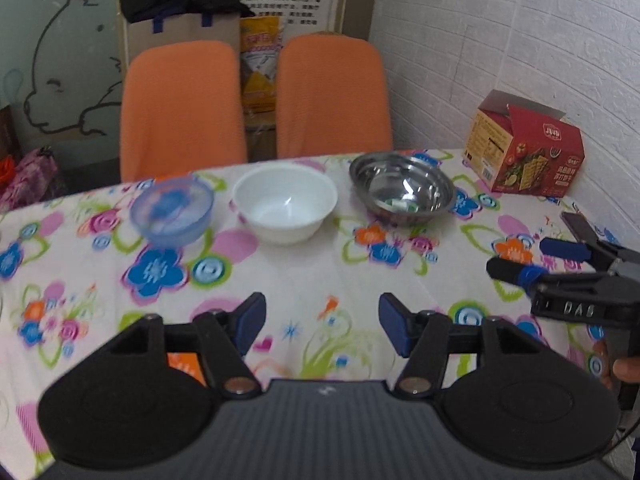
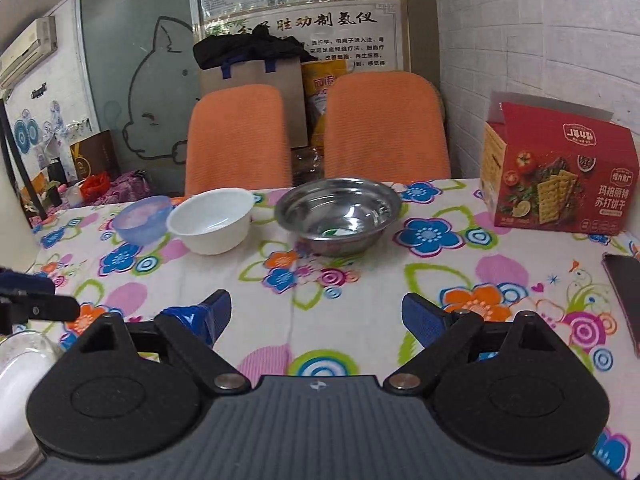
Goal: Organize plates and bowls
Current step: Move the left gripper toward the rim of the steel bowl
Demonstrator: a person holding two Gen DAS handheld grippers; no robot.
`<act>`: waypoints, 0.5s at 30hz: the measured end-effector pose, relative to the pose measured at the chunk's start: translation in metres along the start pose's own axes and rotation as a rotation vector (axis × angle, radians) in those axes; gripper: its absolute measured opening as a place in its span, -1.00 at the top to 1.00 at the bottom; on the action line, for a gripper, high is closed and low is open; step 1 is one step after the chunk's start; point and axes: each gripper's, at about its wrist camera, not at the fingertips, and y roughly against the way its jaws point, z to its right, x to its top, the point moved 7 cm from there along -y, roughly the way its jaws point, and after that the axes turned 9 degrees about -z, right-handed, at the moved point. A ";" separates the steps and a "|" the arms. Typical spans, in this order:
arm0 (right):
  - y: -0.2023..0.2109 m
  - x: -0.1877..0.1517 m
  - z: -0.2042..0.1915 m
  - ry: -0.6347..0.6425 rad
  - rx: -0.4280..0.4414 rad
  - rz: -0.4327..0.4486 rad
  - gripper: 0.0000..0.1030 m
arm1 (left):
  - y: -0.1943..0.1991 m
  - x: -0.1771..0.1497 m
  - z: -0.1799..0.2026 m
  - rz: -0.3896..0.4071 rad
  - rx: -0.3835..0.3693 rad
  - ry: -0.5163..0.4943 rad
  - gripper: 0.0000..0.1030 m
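Note:
Three bowls stand in a row on the floral tablecloth (image 1: pixel 304 280) near the far edge: a translucent blue bowl (image 1: pixel 172 211) at left, a white bowl (image 1: pixel 285 203) in the middle, a steel bowl (image 1: pixel 402 187) at right. They also show in the right wrist view: blue bowl (image 2: pixel 141 218), white bowl (image 2: pixel 212 221), steel bowl (image 2: pixel 339 214). My left gripper (image 1: pixel 322 326) is open and empty, short of the white bowl. My right gripper (image 2: pixel 316 318) is open and empty, short of the steel bowl; it also shows in the left wrist view (image 1: pixel 532 260). A clear glass bowl (image 2: pixel 20 384) sits at the lower left.
A red cracker box (image 2: pixel 558 172) stands at the far right by the white wall. A dark phone (image 2: pixel 624 300) lies at the right table edge. Two orange chairs (image 2: pixel 240 136) stand behind the table. Bags and clutter lie beyond at left.

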 end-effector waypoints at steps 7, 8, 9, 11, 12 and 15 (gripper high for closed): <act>-0.052 0.047 0.043 -0.059 0.057 -0.032 -0.55 | -0.112 0.120 0.026 -0.090 -0.065 -0.035 -0.24; -0.061 0.055 0.046 -0.060 0.049 -0.033 -0.55 | -0.131 0.131 0.030 -0.118 -0.064 -0.054 -0.24; -0.070 0.063 0.050 -0.054 0.037 -0.037 -0.55 | -0.147 0.140 0.031 -0.130 -0.046 -0.057 -0.24; -0.094 0.074 0.054 -0.030 0.022 -0.064 -0.55 | -0.179 0.151 0.036 -0.159 -0.013 -0.093 -0.24; -0.106 0.077 0.056 -0.022 0.014 -0.085 -0.55 | -0.191 0.154 0.038 -0.171 0.003 -0.106 -0.24; -0.136 0.079 0.057 0.002 0.000 -0.132 -0.55 | -0.221 0.154 0.043 -0.207 0.053 -0.152 -0.24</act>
